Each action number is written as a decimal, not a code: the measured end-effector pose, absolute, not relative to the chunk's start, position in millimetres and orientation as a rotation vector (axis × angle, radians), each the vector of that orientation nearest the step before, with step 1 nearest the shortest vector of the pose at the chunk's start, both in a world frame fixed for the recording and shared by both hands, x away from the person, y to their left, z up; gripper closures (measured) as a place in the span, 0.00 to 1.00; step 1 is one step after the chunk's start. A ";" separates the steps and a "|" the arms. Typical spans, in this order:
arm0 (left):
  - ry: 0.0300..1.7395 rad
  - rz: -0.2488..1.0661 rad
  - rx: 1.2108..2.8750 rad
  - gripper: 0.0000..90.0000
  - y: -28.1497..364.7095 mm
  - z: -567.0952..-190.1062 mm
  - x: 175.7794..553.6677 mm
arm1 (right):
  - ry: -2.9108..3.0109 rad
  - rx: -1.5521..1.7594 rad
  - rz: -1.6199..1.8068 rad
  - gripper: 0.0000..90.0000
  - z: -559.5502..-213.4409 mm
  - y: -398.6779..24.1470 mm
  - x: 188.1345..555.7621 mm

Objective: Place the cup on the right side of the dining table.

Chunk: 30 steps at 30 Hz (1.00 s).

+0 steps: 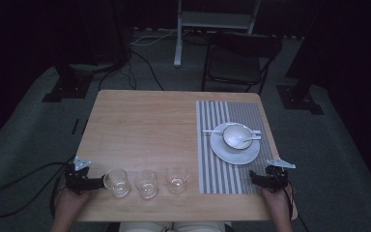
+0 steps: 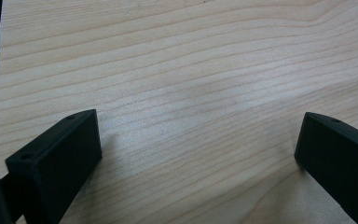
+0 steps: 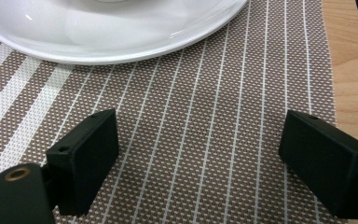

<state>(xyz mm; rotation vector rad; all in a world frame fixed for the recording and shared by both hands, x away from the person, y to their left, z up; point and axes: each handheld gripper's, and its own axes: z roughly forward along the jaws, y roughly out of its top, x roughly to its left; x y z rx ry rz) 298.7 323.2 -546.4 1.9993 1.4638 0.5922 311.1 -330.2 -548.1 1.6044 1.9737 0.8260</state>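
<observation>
Left claw [image 1: 96, 183] rests on the table [image 1: 145, 130] with jaws spread and empty, just beside the nearest glass [image 1: 116, 182], first of three in a row along the near edge. Right claw [image 1: 257, 180] sits on the striped placemat [image 1: 217, 179], jaws likewise spread, empty, near the white plate [image 3: 121, 49] that carries a bowl [image 1: 236, 136]. Judgement: the glass is the likely pick. Approach level, straddle the wall low down, close gently; clear glass is slippery and may tip into its neighbour.
</observation>
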 end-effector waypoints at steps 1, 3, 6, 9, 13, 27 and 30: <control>1.464 0.592 1.999 0.01 323.2 -546.4 298.7 | 1.980 1.605 0.821 0.13 -547.6 -330.2 311.7; 1.464 0.592 1.999 0.01 323.2 -546.4 298.7 | 1.987 1.608 0.814 0.13 -546.9 -330.1 312.4; 1.464 0.592 1.999 0.01 323.3 -546.4 298.7 | 2.011 1.599 0.813 0.13 -545.7 -330.0 312.1; 1.464 0.592 1.999 0.01 323.2 -546.4 298.7 | 2.046 1.595 0.823 0.13 -543.3 -332.7 309.0; 1.464 0.592 1.999 0.01 323.2 -546.4 298.7 | 2.067 1.589 0.789 0.13 -539.3 -335.6 304.0; 1.463 0.592 1.999 0.01 323.3 -546.5 298.7 | 2.085 1.566 0.815 0.12 -531.6 -327.4 302.1; 1.463 0.592 1.999 0.01 323.3 -546.5 298.7 | 2.091 1.552 0.820 0.12 -528.8 -324.4 301.6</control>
